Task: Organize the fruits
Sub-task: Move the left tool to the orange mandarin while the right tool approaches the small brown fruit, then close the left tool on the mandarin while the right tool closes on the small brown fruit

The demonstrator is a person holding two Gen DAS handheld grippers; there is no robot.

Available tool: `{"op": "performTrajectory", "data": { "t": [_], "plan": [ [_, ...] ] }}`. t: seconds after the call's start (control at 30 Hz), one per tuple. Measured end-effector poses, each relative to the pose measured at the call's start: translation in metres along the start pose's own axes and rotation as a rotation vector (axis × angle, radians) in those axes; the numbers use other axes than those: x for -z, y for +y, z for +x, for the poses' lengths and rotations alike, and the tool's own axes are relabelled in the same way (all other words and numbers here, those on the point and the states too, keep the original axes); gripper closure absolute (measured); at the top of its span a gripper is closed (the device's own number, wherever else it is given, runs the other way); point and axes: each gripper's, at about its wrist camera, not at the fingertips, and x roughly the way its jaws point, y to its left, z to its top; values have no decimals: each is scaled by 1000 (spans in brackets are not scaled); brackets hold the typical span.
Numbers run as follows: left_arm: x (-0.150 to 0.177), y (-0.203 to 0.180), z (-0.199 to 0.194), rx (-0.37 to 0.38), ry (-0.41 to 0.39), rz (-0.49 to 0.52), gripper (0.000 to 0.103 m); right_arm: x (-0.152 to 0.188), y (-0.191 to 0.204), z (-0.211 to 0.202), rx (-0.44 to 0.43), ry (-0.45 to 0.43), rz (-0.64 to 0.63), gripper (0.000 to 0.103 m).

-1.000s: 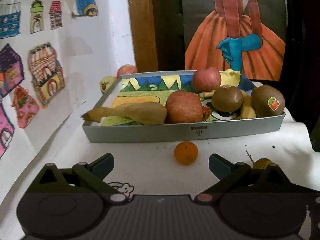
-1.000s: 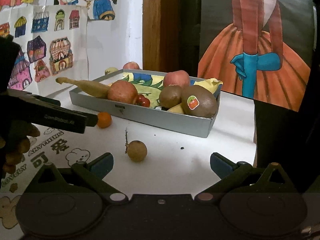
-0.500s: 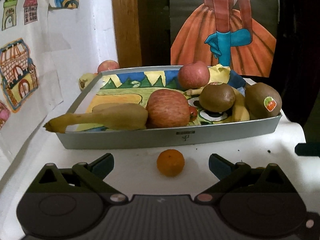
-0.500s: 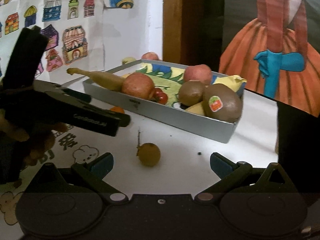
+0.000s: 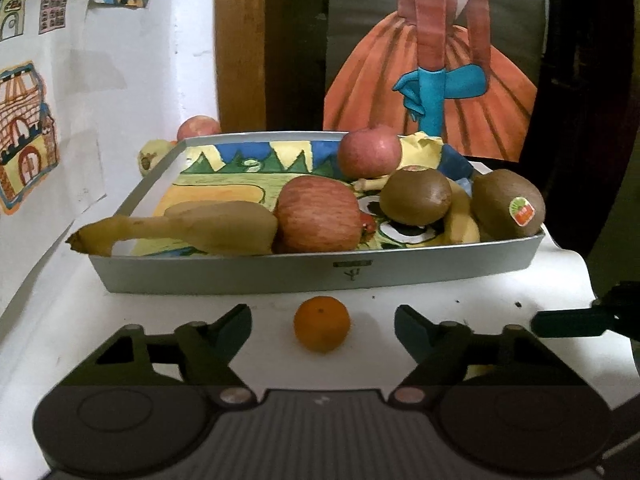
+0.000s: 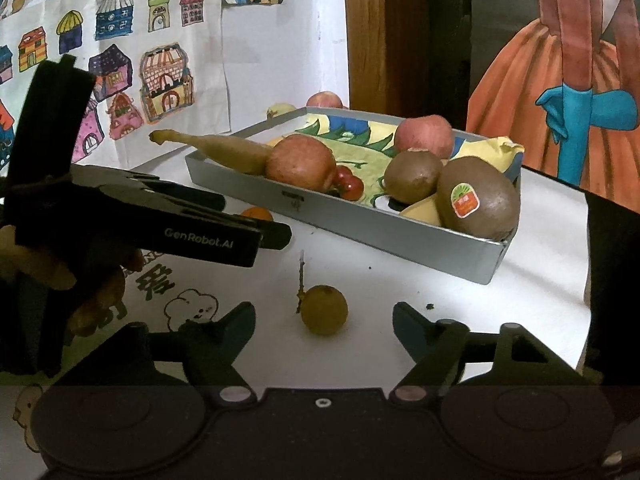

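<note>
Fingers (image 5: 236, 330) on my left gripper (image 5: 322, 330) gape wide, empty, straddling the orange (image 5: 322, 329) on the table (image 5: 440, 296) before the tray (image 5: 304, 276); right gripper (image 6: 324, 330) likewise frames the stemmed fruit (image 6: 323, 309), stem pointing trayward.

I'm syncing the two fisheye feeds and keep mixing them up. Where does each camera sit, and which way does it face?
Left wrist: on the left gripper, looking along its open fingers at the small orange before the grey tray; the right gripper's tip shows at right.
Right wrist: on the right gripper, facing the stemmed yellow-brown fruit; the left gripper and holding hand show at left.
Shared: tray, orange, stickered kiwi.
</note>
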Motion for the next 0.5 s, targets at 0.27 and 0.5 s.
{"op": "performTrajectory", "data": {
  "t": [0.27, 0.5],
  "plan": [
    [2, 1, 5, 13, 24, -10, 44, 0, 2, 5, -17, 26, -1, 45],
    [2, 0, 6, 8, 24, -11, 53, -4, -1, 9, -14, 29, 6, 54]
  ]
}}
